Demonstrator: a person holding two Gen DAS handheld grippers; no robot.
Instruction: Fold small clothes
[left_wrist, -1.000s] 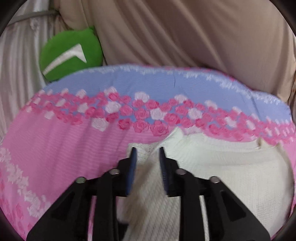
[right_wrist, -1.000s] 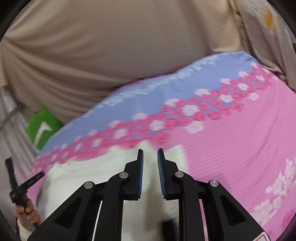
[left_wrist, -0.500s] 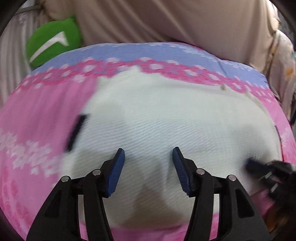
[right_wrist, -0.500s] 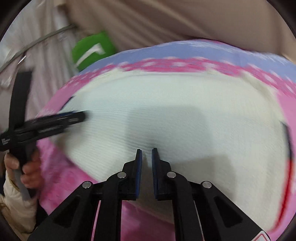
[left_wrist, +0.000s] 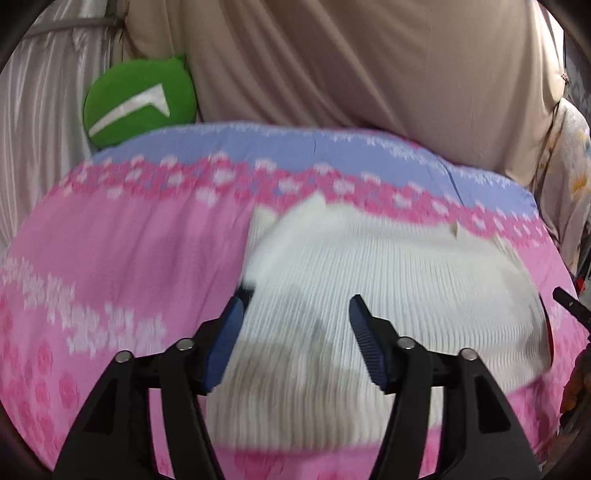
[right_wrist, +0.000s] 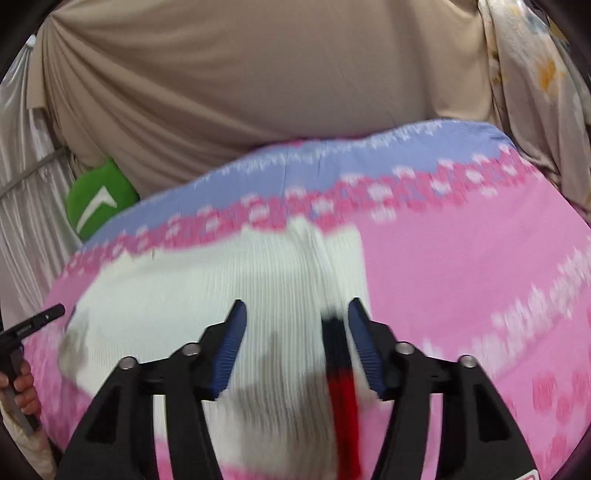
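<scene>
Green plush, a round cushion (left_wrist: 140, 101) with a white mark, sits at ten o'clock in the left wrist view, wedged between a pale striped curtain (left_wrist: 37, 122) and a beige draped cloth (left_wrist: 351, 62). Below it spreads the bed's pink floral sheet (left_wrist: 122, 251), with a lavender band along its far edge. A white ribbed garment (left_wrist: 388, 273) lies flat on the sheet, filling the view from centre toward three o'clock. The left gripper (left_wrist: 295, 332) hovers over the garment's left half, its jaws spread wide and holding nothing. In the right wrist view the garment (right_wrist: 221, 280) lies from nine o'clock to centre, with a black-and-red stripe (right_wrist: 341, 373) along its right side. The right gripper (right_wrist: 293, 336) hangs above that side, jaws likewise wide apart and empty, the stripe showing between them.
</scene>
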